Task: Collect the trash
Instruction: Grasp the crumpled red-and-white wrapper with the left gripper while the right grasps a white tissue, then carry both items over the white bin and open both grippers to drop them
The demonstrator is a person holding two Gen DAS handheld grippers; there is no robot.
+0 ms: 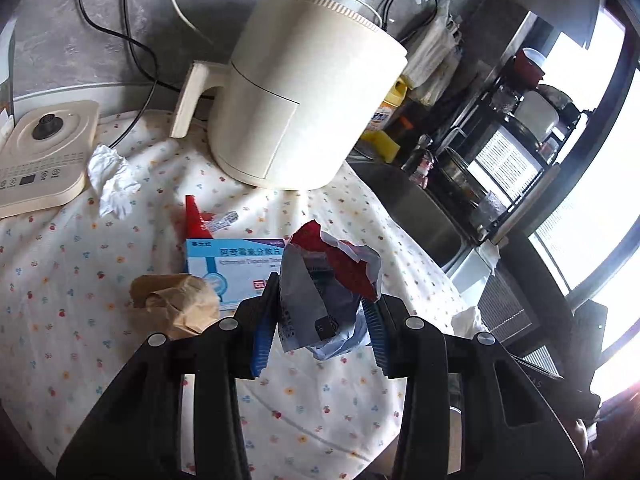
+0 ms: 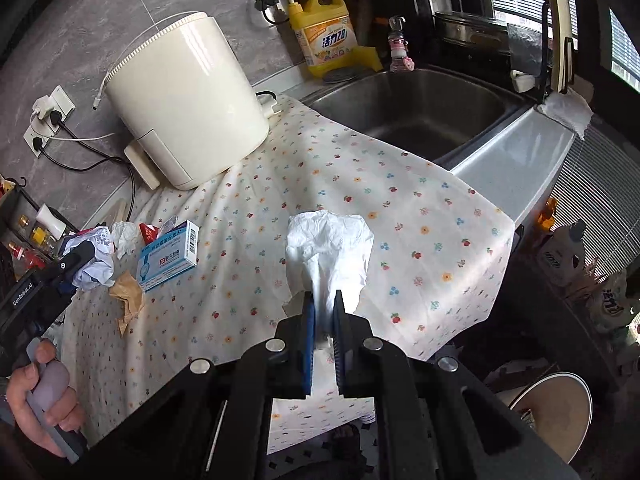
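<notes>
Clamped between the right gripper point(image 2: 325, 312), narrow: crumpled white tissue point(image 2: 329, 252), lifted over flower-print tablecloth point(image 2: 420, 248). Pinched in the left gripper point(image 1: 325, 312): crumpled red-and-silver foil wrapper point(image 1: 329, 276), above cloth. Lying nearby: blue-and-white medicine box point(image 1: 232, 268), crumpled brown paper point(image 1: 176, 300), second white tissue wad point(image 1: 110, 180), beside cream air fryer point(image 1: 300, 96).

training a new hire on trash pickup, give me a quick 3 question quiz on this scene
1. True or false: the right tool is shut on a white tissue.
2. What does the left tool hold? A) medicine box B) red and grey wrapper C) brown paper
3. Which crumpled item lies beside the blue medicine box, touching its near left corner?

Key: 1 true; 2 B, the wrapper; 3 the brown paper.
</notes>
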